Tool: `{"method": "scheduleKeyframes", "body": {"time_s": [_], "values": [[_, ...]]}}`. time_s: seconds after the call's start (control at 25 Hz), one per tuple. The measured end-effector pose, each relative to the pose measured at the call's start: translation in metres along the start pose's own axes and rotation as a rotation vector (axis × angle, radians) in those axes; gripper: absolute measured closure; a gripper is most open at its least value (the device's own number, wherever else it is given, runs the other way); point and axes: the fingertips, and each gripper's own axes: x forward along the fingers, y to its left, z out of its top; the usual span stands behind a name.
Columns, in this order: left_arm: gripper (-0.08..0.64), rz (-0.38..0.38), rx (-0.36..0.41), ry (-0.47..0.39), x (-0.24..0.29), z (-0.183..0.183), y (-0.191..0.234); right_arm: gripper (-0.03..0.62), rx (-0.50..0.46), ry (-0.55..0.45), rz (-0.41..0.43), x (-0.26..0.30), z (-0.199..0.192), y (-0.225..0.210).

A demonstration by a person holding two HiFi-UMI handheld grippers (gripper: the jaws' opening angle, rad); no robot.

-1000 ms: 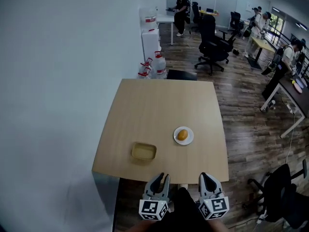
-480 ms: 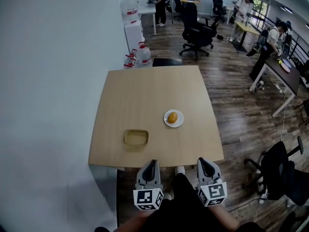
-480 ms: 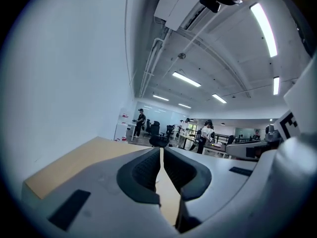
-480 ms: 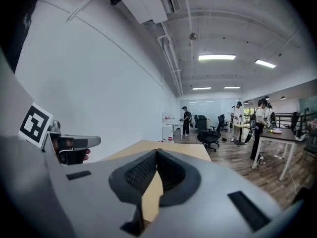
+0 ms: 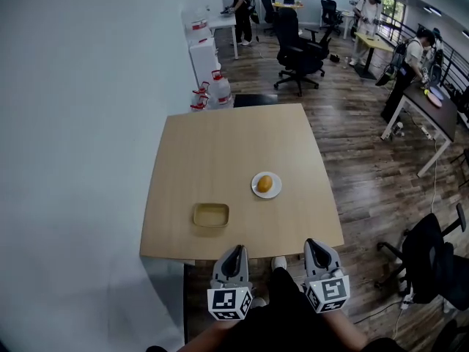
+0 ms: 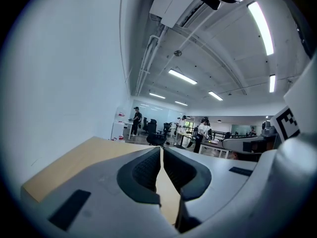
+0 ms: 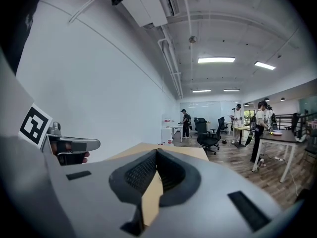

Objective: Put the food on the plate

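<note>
A pale wooden bench (image 5: 220,145) is seen from above, standing against a white wall with an open office behind it. At its near edge, just short of the top, the left gripper (image 5: 235,251) and the right gripper (image 5: 316,245) are held side by side and roughly level. Each gripper's own view shows its jaws brought together with nothing between them, so both are closed and empty. Near the front of the bench a shallow tan dish (image 5: 211,215) is set, apparently with nothing in it. To its right and a little farther back, well apart from it, a small white plate (image 5: 275,191) is placed. The food (image 5: 264,184), a small rounded yellow-orange piece, already lies at the middle of that plate, so the task is judged done or nearly so. What kind of food it is cannot be told. It is judged to be light and liable to roll. Should it be taken up, it would best be gripped gently across its widest part, since a soft skin or crust could be dented.
</note>
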Motion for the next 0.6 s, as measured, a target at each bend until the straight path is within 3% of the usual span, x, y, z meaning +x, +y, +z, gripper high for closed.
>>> {"method": "scheduleKeyframes", "body": {"time_s": [0.12, 0.32, 0.6], "values": [[0.531, -0.026, -0.056, -0.003, 0.004, 0.001, -0.003, 0.532, 0.015, 0.001, -0.006, 0.001, 0.002, -0.004], [0.531, -0.013, -0.015, 0.016, 0.011, 0.004, 0.003, 0.532, -0.002, -0.004, -0.009, 0.009, 0.006, -0.005], [0.531, 0.003, -0.022, 0.004, 0.018, 0.014, 0.022, 0.532, 0.0, -0.022, 0.009, 0.022, 0.028, 0.006]]}}
